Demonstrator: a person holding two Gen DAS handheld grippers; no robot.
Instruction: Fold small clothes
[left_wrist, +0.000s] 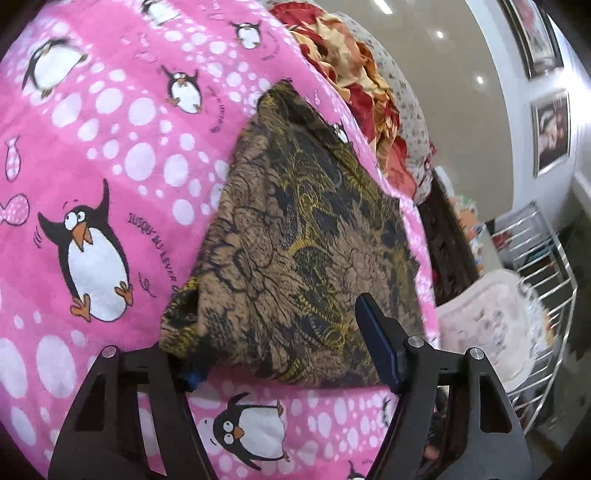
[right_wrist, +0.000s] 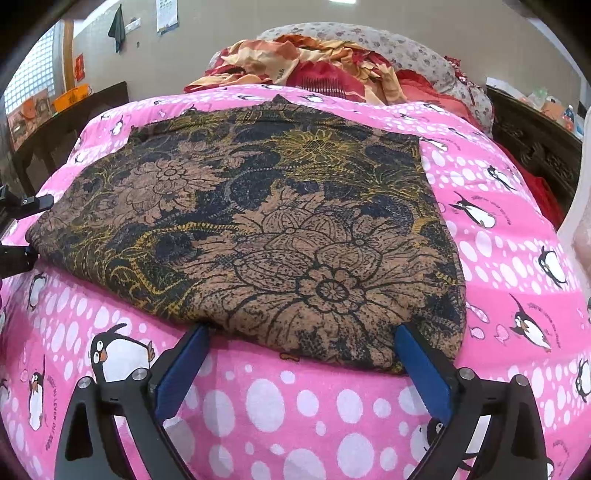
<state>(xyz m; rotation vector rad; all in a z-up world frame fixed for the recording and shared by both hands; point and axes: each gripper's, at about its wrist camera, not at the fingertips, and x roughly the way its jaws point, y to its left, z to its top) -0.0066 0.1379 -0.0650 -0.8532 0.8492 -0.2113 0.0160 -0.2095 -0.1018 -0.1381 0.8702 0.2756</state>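
A brown, black and yellow floral garment (right_wrist: 258, 229) lies folded flat on a pink penguin-print blanket (right_wrist: 295, 413). My right gripper (right_wrist: 301, 354) is open, its blue-padded fingers (right_wrist: 181, 369) straddling the garment's near edge. In the left wrist view the same garment (left_wrist: 295, 236) lies ahead. My left gripper (left_wrist: 280, 350) is open, its right finger (left_wrist: 376, 343) resting over the cloth, its left finger hidden under the garment's near corner. The left gripper also shows in the right wrist view (right_wrist: 22, 229) at the garment's left edge.
A crumpled red and cream cloth (right_wrist: 314, 70) and a grey floral pillow (right_wrist: 406, 48) lie at the far end of the bed. A dark wooden bed frame (right_wrist: 535, 140) is at the right. A wire rack (left_wrist: 543, 266) and a white chair (left_wrist: 480, 325) stand beside the bed.
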